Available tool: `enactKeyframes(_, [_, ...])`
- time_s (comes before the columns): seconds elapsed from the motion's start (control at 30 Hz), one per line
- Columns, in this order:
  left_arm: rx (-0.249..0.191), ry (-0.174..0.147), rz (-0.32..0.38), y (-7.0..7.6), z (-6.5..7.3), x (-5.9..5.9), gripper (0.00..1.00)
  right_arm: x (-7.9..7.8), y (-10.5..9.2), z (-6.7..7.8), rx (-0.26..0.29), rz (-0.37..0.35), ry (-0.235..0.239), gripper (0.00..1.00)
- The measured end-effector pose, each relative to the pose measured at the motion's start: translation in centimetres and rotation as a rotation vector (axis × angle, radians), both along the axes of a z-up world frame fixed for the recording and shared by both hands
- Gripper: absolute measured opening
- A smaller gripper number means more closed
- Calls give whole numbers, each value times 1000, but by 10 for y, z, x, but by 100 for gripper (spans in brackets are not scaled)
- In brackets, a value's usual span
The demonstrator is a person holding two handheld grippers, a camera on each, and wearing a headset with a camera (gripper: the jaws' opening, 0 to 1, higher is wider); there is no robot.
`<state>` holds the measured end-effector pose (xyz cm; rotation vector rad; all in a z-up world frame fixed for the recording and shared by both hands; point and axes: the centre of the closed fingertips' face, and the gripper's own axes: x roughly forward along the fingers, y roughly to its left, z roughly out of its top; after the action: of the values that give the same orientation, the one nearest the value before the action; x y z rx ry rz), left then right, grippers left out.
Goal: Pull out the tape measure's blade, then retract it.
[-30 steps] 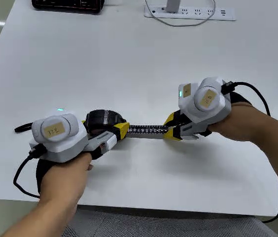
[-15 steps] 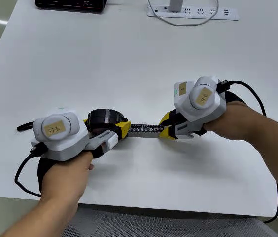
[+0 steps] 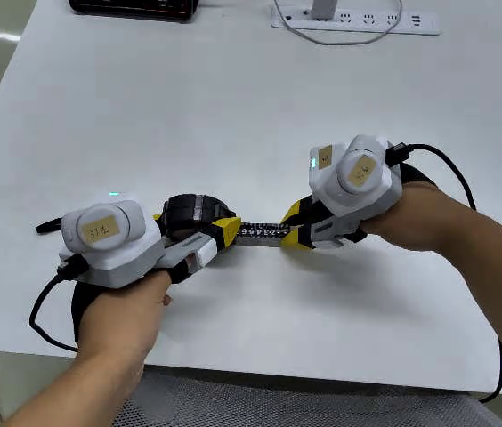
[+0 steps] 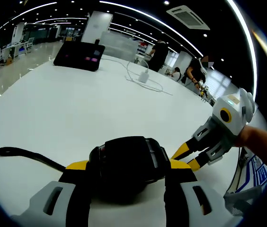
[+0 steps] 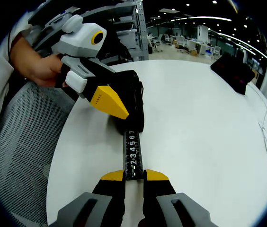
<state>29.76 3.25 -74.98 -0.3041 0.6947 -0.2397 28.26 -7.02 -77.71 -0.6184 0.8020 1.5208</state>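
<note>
the left gripper (image 3: 218,233) has its yellow-tipped jaws clamped on the black tape measure (image 3: 193,213), whose case sits right between them and rests on the white table (image 3: 233,98). a short length of blade (image 3: 263,233) runs straight out of the case, ahead of those jaws, to the right gripper (image 3: 292,229), which is pinched on the blade's far end with the printed numerals readable just beyond its tips. the two grippers face each other tip to tip, near but apart, and a power strip (image 3: 358,20) lies well beyond both.
</note>
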Motion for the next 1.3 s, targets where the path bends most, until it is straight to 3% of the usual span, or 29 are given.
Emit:
enactKeyframes(0.3, [31, 6, -5, -2, 0, 0, 57, -1, 5, 1, 1, 3, -3, 10])
enactKeyframes(0.83, [-8, 10, 6, 1, 0, 0, 57, -2, 32, 2, 41, 5, 7, 10])
enactKeyframes(1.3, [-14, 7, 3, 1, 0, 0, 57, -2, 49, 0, 63, 6, 9, 10])
